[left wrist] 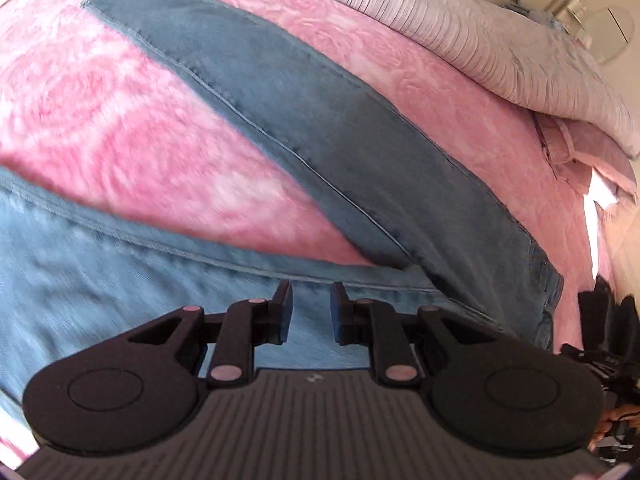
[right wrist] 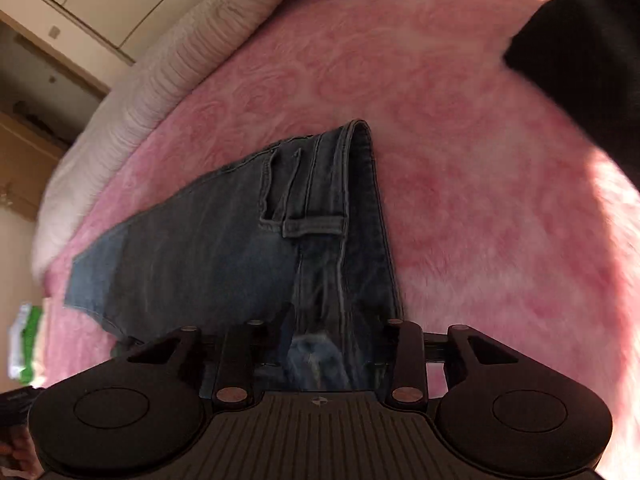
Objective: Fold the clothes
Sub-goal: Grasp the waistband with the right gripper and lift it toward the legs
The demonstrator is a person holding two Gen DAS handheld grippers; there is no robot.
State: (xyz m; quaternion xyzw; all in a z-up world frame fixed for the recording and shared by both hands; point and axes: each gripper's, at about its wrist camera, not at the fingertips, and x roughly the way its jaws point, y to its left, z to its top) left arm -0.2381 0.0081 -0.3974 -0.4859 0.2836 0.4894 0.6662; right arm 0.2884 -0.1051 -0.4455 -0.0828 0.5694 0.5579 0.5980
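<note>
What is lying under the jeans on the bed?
The jeans lie directly on a pink fluffy blanket, visible all around them. Whatever is beneath the blanket is covered.

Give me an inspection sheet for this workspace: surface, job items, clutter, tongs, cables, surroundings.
Surface: pink fleece blanket with a rose pattern, covering a bed.
Job's things: blue jeans spread flat, one leg stretched out; waistband and belt loops seen in the right wrist view.
Clutter: black garment at the blanket's edge; green-and-white package beside the bed.
Tongs: left tongs open over denim, gripping nothing; right tongs open wide, straddling the jeans.
Cables: nothing seen.
Surroundings: pale ribbed quilt bunched along the bed's far side; cream cupboard doors behind.
</note>
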